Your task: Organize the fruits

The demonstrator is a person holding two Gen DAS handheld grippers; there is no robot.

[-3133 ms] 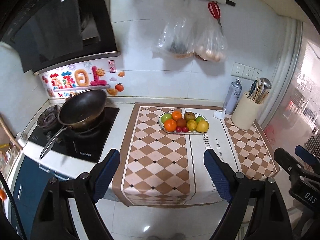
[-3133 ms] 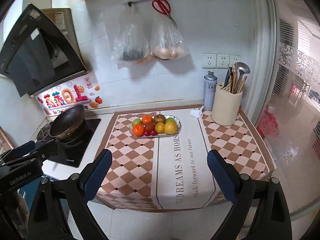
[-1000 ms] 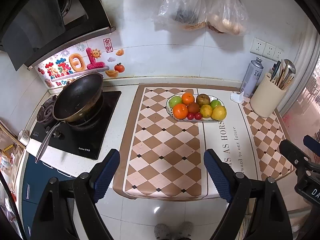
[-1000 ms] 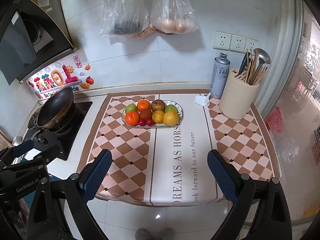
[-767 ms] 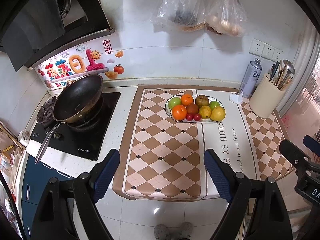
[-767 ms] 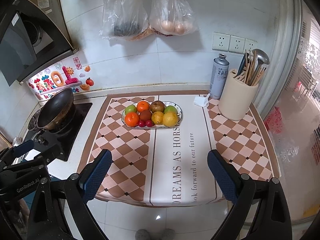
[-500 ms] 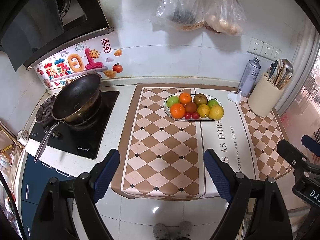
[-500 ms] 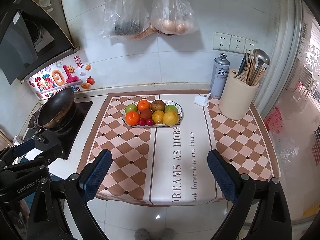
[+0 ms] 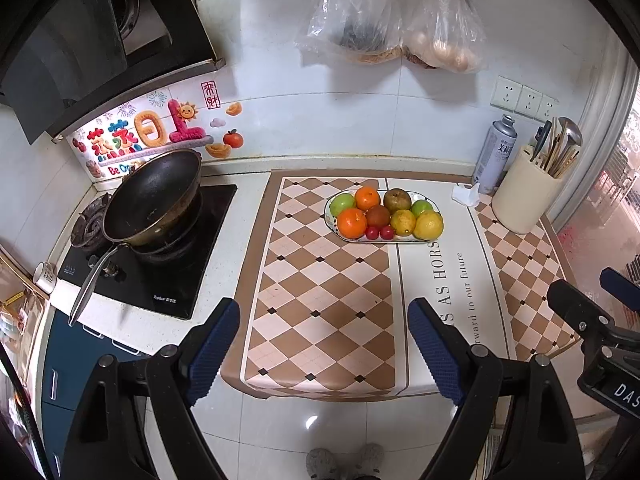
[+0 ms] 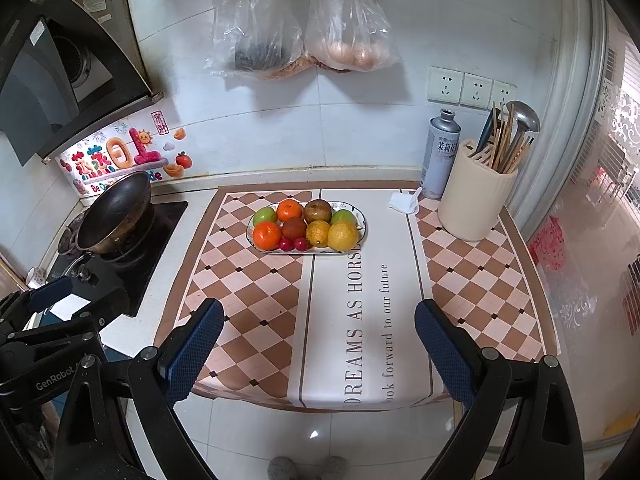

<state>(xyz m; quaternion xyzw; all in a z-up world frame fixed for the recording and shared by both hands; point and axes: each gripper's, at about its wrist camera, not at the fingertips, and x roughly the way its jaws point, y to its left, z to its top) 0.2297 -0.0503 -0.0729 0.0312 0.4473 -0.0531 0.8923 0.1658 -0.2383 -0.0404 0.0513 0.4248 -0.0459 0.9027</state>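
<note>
Ten mixed fruits [image 9: 384,216] heaped on one oval plate [image 10: 362,216].

Beside your black wok [image 9: 154,196], a brown-and-cream checked mat [image 9: 320,292]; on it, orange [image 9: 351,223], green [image 9: 342,204], yellow [image 9: 428,225] and red [image 9: 372,233] fruit.

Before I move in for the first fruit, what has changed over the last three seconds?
Both tongs, the left and the right, have come closer to the counter and look down on it more steeply, so the oval white plate of fruit sits lower in both views. Nothing was grasped or released. Both remain open and empty, and the fruit, black wok and cream utensil holder are unmoved.
</note>
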